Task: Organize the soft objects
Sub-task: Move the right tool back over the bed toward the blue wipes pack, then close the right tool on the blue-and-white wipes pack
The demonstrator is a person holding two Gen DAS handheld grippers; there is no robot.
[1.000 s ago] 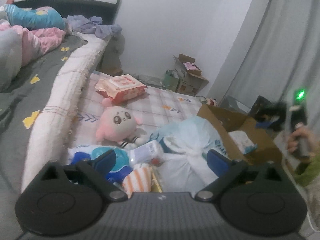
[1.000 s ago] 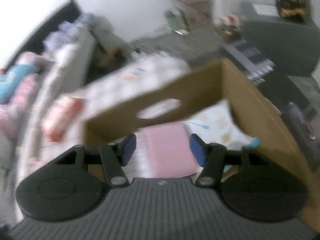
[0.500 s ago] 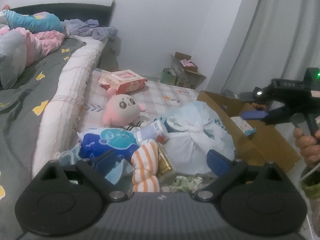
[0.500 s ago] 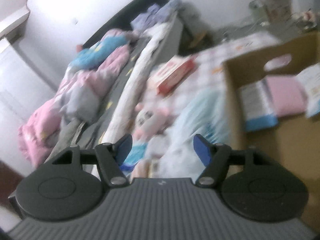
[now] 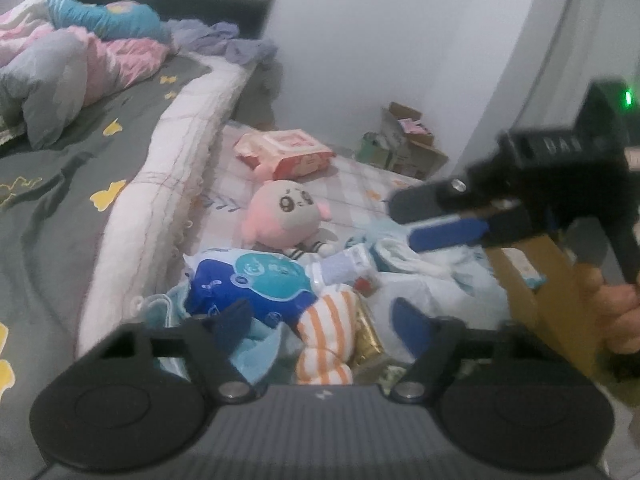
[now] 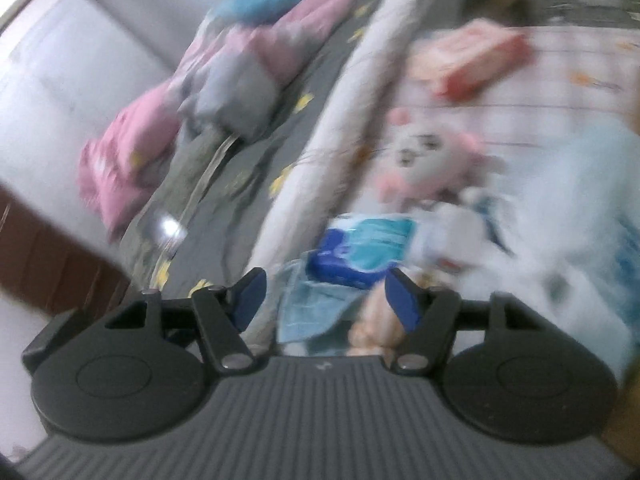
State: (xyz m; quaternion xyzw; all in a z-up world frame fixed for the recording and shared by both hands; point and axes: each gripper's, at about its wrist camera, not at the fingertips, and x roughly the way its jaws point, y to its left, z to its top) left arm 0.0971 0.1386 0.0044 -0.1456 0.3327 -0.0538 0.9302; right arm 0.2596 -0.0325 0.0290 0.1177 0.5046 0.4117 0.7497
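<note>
A pile of soft things lies on a checked mat beside the bed. In the left wrist view I see a pink plush doll (image 5: 286, 210), a blue pack (image 5: 256, 286), an orange-striped cloth (image 5: 330, 336), a light blue towel (image 5: 256, 350) and a white plastic bag (image 5: 432, 280). My left gripper (image 5: 322, 320) is open and empty just above the pile. My right gripper (image 5: 436, 216) comes in from the right, open and empty, over the bag. In the blurred right wrist view the right gripper (image 6: 326, 300) hangs above the blue pack (image 6: 360, 252) and the towel (image 6: 308, 312); the doll (image 6: 428, 160) lies beyond.
A cardboard box (image 5: 548, 280) stands at the right of the pile. A red wipes pack (image 5: 286, 152) lies farther back on the mat. The bed (image 5: 80, 168) with bedding runs along the left. Small boxes (image 5: 404, 140) sit by the far wall.
My right gripper has swung from over the cardboard box leftward over the pile. My left gripper has pulled back slightly, showing more of the pile.
</note>
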